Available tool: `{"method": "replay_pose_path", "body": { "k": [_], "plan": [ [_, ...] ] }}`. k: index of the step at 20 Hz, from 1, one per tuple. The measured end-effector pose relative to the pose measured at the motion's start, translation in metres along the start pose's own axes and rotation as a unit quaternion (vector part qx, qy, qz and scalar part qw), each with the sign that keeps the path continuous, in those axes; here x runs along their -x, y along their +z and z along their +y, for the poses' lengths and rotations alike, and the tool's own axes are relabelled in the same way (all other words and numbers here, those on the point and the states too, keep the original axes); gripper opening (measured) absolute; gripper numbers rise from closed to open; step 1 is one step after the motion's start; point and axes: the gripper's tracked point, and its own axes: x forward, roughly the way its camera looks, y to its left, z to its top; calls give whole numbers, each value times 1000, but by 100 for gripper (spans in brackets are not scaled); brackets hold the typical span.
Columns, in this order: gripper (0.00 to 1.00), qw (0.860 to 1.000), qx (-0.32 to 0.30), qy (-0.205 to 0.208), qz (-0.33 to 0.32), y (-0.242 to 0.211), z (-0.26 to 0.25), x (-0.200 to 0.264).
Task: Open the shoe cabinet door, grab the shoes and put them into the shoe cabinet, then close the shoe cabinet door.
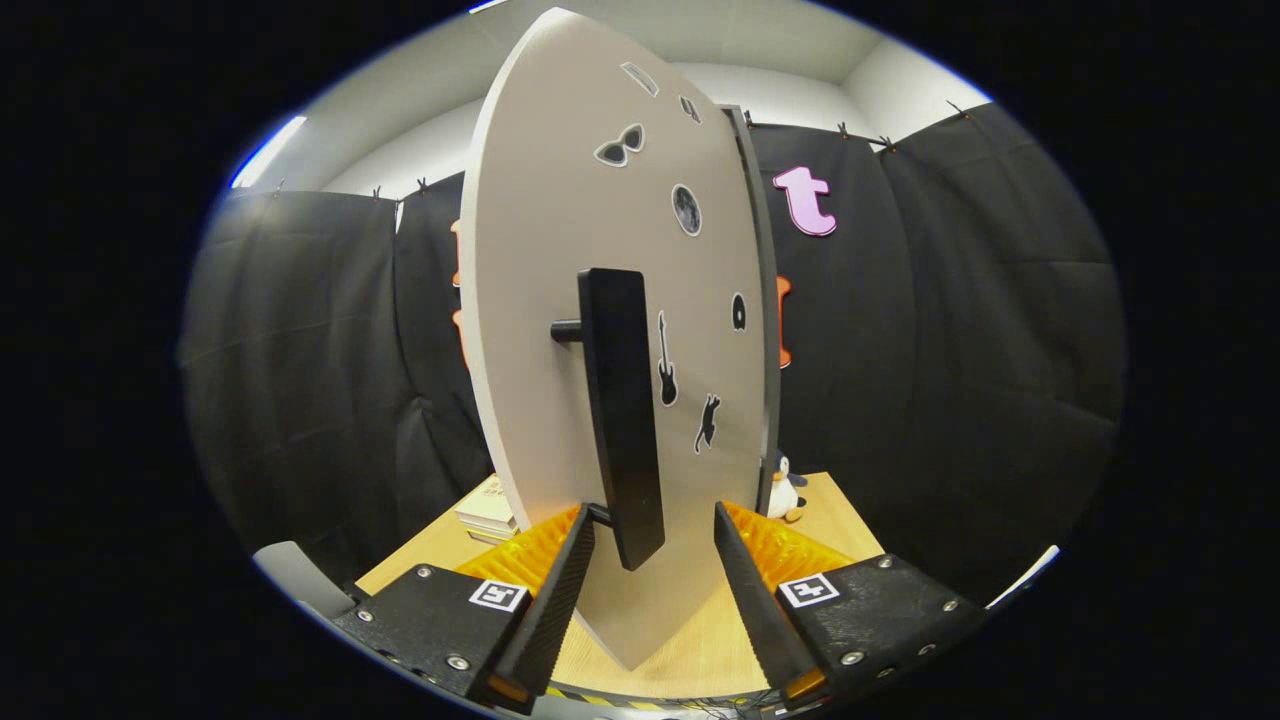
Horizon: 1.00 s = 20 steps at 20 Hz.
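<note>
1. The jaws stand apart, released, with a wide gap between the fingertips of the gripper (650,545). Neither finger presses on anything that can be seen.
2. The gripper is held level and pointed straight at the shoe cabinet door (560,300), its two fingers reaching forward from below. The lower end of the door handle (622,420) hangs in the gap between them, nearer the left finger; whether that finger touches the handle's lower post cannot be told.
3. The door stands upright just ahead of the fingers, its face turned toward the camera and slightly to the right, so it looks swung partly open. Its long axis runs vertically; the bowed outline comes from the lens.
4. The handle is a long, flat, dark bar, also vertical, carried off the door face on two short posts, one near its upper end and one near its lower end.
5. The door is a pale, matt panel with a smooth surface. Small dark stickers (686,210) are scattered over its right half: a pair of glasses, a round disc, a guitar, a cat-like figure and a few smaller shapes.
6. A darker edge of the cabinet frame (768,330) runs along the door's right side.
7. The cabinet stands on a light wooden table (690,650). A stack of books (490,515) lies to the left behind the door, and a small penguin toy (783,492) sits to the right.
</note>
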Motion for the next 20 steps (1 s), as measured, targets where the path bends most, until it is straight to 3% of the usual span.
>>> {"method": "replay_pose_path", "body": {
  "k": [7, 20],
  "plan": [
    [92, 999, -18, 35, 4, -5, -1, -5],
    [96, 997, -18, 74, 12, -4, 14, -15]
  ]
}}
